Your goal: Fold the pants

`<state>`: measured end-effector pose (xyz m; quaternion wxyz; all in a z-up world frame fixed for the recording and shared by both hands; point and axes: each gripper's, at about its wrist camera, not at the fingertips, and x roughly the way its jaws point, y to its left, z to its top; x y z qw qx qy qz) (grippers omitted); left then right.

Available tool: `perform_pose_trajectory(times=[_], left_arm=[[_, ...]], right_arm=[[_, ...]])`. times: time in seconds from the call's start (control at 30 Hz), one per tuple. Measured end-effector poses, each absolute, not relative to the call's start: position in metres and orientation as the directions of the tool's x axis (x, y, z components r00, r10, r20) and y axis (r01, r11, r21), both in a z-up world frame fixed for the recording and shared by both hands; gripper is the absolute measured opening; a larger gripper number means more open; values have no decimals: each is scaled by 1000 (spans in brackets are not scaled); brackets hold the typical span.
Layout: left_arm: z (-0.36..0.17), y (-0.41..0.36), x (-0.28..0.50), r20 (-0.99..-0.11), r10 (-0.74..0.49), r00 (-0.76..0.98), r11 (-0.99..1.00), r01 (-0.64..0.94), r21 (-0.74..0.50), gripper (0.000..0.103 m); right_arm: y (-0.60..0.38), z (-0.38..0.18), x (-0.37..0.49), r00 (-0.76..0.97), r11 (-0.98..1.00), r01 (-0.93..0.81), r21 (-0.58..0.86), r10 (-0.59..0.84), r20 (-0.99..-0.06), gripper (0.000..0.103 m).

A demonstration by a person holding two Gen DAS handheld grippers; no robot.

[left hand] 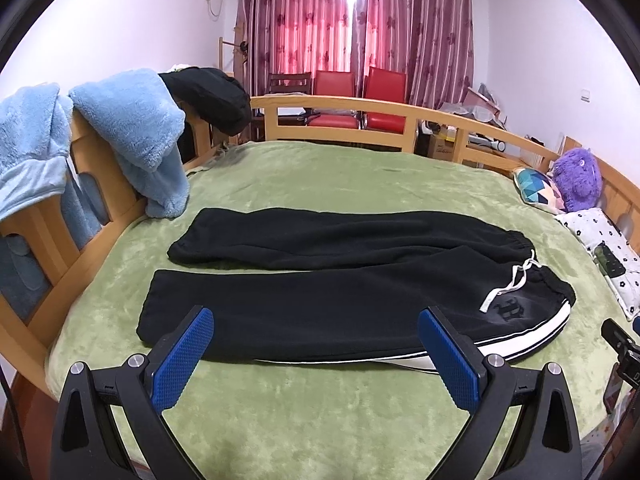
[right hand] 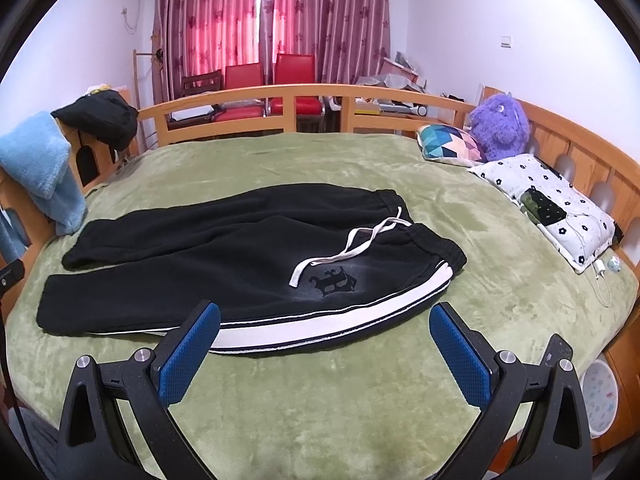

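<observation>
A bedroom with pink flowered curtains (left hand: 352,20) is showing behind a wooden-railed bed (left hand: 332,106) that is wearing a green plush blanket (left hand: 320,408). The black pants (left hand: 320,276) are lying flat and unfolded across the middle of the bed, both legs stretching toward the left edge and the waistband sitting toward the right edge, with a white drawstring (right hand: 352,246) trailing over the front and a white side stripe (right hand: 320,326) running along the leg nearer the front edge. A dark emblem (right hand: 334,280) is showing just below the drawstring.

The left tool (left hand: 316,320) is hovering over the front edge of the bed, its blue-padded fingers (left hand: 182,360) spread wide and gripping nothing, framing the nearer leg. The right tool (right hand: 324,316) is likewise standing wide open and empty by the front edge, its fingers (right hand: 460,360) bracketing the striped side near the waist.

A light blue fleece garment (left hand: 132,132) and a dark garment (left hand: 212,96) are hanging over the rail at the left edge. Toward the far right corner a patterned cushion (right hand: 450,144), a purple plush toy (right hand: 500,128) and a flowered pillow (right hand: 548,200) are resting. Red chairs (left hand: 360,96) are standing beyond the far rail.
</observation>
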<state>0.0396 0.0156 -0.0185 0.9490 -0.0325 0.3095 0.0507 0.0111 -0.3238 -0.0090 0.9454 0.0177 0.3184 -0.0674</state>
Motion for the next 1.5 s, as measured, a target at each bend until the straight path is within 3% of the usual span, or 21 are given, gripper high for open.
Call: perform_pose_trajectory(times=[0.13,0.33,0.4,0.5,0.63,0.67,0.83,1.0,1.23,1.5], left_arm=[[-41,30,54,-613,78,786,989,-141,-54,103],[-91,59,71,-680,76,729,975,-198,-104,102],[-111,71,75,-709,70,701,967,-223,-125,102],[-132,86,79,-739,66,670,958,-249,-140,91],[-158,103,85,-775,77,627,954,-271,-125,90],[-162,106,87,-778,79,623,952,-279,-127,85],[-184,132,92,-780,28,625,918,-324,-227,76],[-206,157,105,-759,-86,645,852,-347,-392,75],[-228,172,129,-758,-80,647,817,-393,-421,75],[-237,197,147,-744,-53,666,743,-472,-475,60]], right_arm=[[-321,-30,22,809,994,103,-28,-100,-580,103],[-326,-82,46,768,998,66,-18,-63,-638,100],[-329,-101,55,737,997,69,-32,-72,-672,95],[-340,-126,65,690,997,75,-26,-71,-720,81],[-360,-152,76,658,993,115,37,-48,-751,68],[-365,-156,80,654,991,125,50,-45,-755,64],[-394,-178,97,626,978,196,71,-69,-777,63],[-423,-195,111,598,948,266,177,-18,-801,64],[-440,-205,126,610,919,318,233,-11,-792,73],[-454,-211,155,616,894,325,307,47,-787,81]])
